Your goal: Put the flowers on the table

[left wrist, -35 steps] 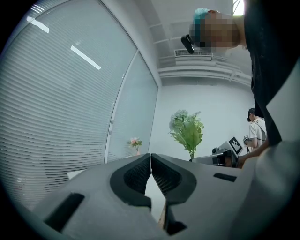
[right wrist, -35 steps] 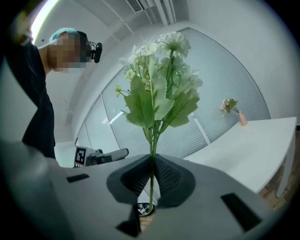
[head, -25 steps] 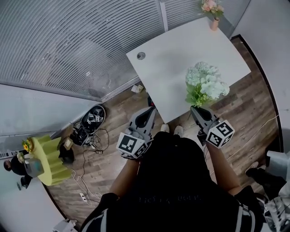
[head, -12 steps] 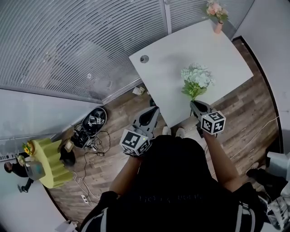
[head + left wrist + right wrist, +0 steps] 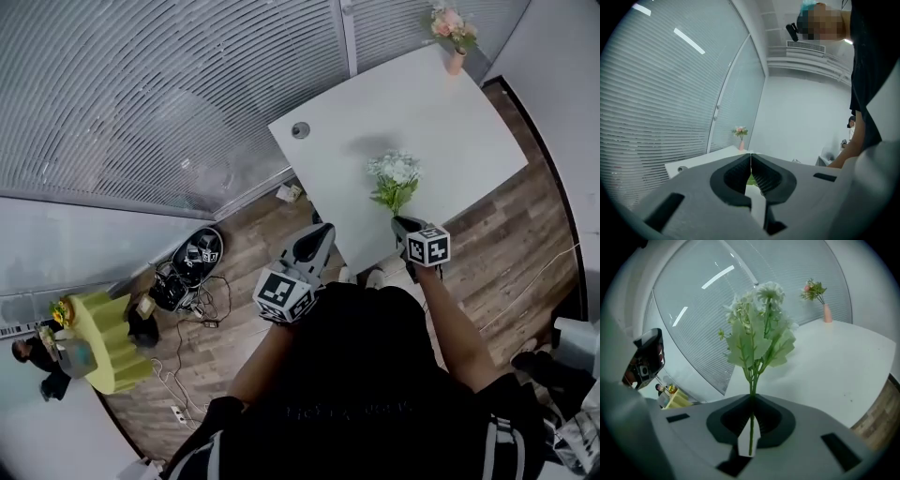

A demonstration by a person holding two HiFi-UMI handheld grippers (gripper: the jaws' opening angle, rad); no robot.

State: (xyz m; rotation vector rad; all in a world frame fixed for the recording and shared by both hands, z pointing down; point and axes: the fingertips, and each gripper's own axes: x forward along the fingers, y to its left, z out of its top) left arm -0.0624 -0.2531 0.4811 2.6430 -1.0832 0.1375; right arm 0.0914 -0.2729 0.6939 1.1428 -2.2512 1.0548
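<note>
A bunch of pale white-green flowers (image 5: 394, 178) with green leaves is held by its stem in my right gripper (image 5: 405, 223), over the near part of the white table (image 5: 441, 103). In the right gripper view the flowers (image 5: 759, 329) rise upright from the shut jaws of that gripper (image 5: 752, 397), the stem pinched between them. My left gripper (image 5: 314, 239) hangs beside the table's near left edge, jaws shut with nothing in them; in the left gripper view its tips (image 5: 751, 154) meet in a thin line.
A small pink vase with pink flowers (image 5: 452, 37) stands at the table's far corner. A round cable hole (image 5: 300, 130) marks the table's left corner. Window blinds (image 5: 169, 84) line the wall. Cables and a black bag (image 5: 192, 258) lie on the wood floor; a yellow stool (image 5: 103, 337) stands left.
The right gripper has carried the flowers forward and lower over the table; the bunch looks smaller and farther from the head camera. The left gripper has shifted slightly.
</note>
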